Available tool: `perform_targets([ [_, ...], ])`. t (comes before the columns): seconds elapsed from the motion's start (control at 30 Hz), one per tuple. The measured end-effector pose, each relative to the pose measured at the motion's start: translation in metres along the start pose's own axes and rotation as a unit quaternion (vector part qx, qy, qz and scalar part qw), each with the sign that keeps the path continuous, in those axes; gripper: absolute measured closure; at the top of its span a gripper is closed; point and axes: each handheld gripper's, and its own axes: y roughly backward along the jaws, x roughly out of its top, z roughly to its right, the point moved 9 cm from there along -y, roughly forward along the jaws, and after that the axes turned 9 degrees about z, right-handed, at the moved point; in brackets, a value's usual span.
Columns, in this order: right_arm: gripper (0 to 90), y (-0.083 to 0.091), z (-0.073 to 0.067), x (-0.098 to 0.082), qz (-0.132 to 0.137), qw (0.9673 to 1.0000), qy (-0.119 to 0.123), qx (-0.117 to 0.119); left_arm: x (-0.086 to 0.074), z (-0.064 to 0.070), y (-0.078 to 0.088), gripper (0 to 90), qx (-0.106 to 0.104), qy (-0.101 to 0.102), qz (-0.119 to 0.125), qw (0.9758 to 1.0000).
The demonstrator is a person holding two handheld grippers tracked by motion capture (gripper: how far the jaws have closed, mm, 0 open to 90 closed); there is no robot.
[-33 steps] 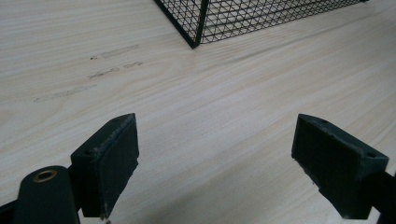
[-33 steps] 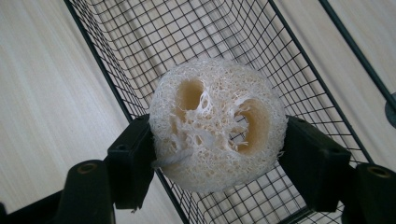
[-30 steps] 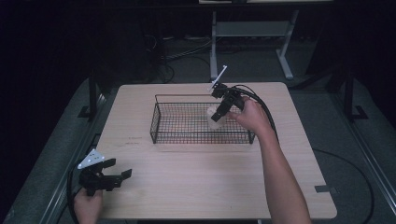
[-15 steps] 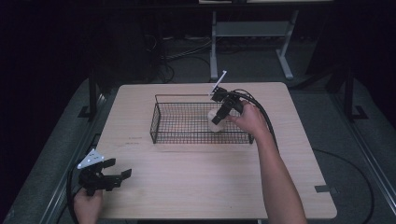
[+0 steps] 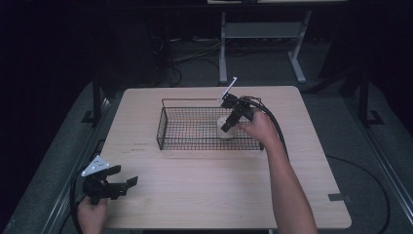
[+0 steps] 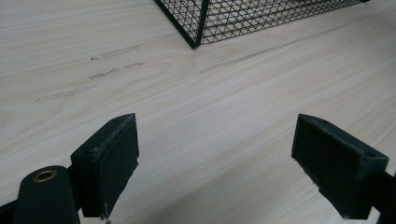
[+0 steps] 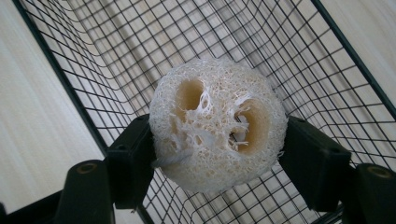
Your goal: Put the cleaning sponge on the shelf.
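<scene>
A white loofah slice (image 7: 217, 123) with holes through it is pinched between both pads of my right gripper (image 7: 217, 158), which is shut on it. In the high view that gripper (image 5: 227, 127) holds the loofah (image 5: 223, 132) down inside the right part of the black wire basket (image 5: 168, 130), low near its floor. My left gripper (image 5: 127, 186) rests near the table's front left corner, held by a hand, far from the basket. Its jaws stand wide open over bare wood in the left gripper view (image 6: 215, 163), with a basket corner (image 6: 194, 39) ahead.
The light wooden table (image 5: 219, 190) has wide free room in front of and to the right of the basket. A black cable (image 5: 272, 119) trails from the right gripper. Beyond the table's far edge are a white stand (image 5: 263, 34) and floor cables.
My right gripper has sunk with the loofah deeper into the basket. The left gripper has kept still.
</scene>
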Motion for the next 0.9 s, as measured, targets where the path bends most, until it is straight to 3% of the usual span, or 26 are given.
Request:
perform_targets([
  [0.17, 30.0, -0.003, 0.003, -0.005, -0.014, 0.9999, 0.003, -0.008, 0.000, 0.000, 0.000, 13.7, 0.000, 0.001, 0.000, 1.0000],
  [0.5, 30.0, -0.009, 0.000, -0.003, -0.010, 0.9999, 0.004, -0.002, 0.000, 0.000, 0.001, 13.6, 0.001, 0.001, 0.001, 1.0000],
  [0.9, 29.8, -0.018, 0.001, -0.008, -0.002, 0.9999, -0.012, 0.005, 0.000, -0.001, 0.001, 13.6, 0.001, 0.002, 0.001, 1.0000],
])
